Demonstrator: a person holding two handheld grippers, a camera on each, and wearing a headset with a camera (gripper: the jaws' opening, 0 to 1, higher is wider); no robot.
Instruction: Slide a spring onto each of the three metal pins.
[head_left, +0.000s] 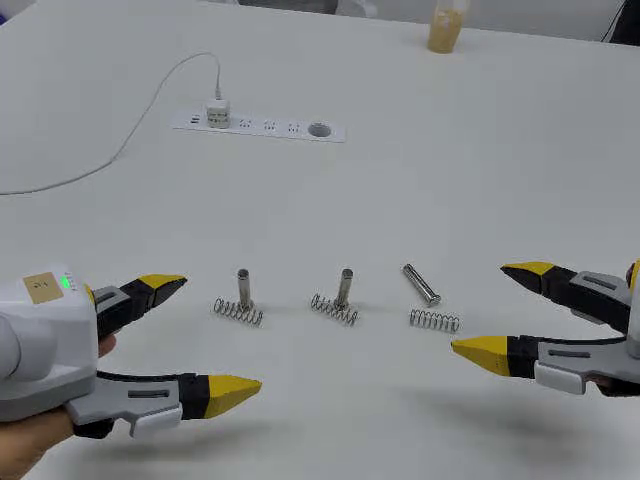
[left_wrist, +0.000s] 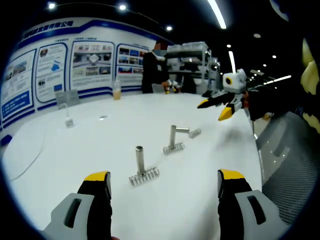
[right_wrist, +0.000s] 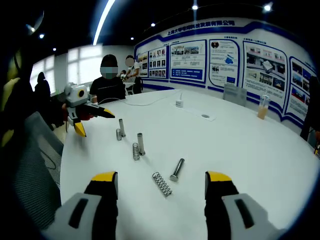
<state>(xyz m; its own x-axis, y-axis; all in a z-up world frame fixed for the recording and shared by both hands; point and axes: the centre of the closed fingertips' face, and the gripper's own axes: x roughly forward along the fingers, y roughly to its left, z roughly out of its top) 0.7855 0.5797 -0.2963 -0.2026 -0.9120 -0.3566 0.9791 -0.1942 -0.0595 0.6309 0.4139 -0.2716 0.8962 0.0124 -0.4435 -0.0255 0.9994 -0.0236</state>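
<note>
White smooth tabletop carrying small metal parts and a socket strip.
Two short steel pins stand upright, the left pin and the middle pin; a third steel pin lies flat to their right. A coiled wire spring lies before each: left spring, middle spring, right spring. Farther back lies a long white power strip with a white cube charger and thin white cable; a clear container of amber liquid stands at the far edge.

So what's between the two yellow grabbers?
In the head view, between the left gripper and right gripper stand two upright pins, with a third pin lying flat and three loose springs beside them.
</note>
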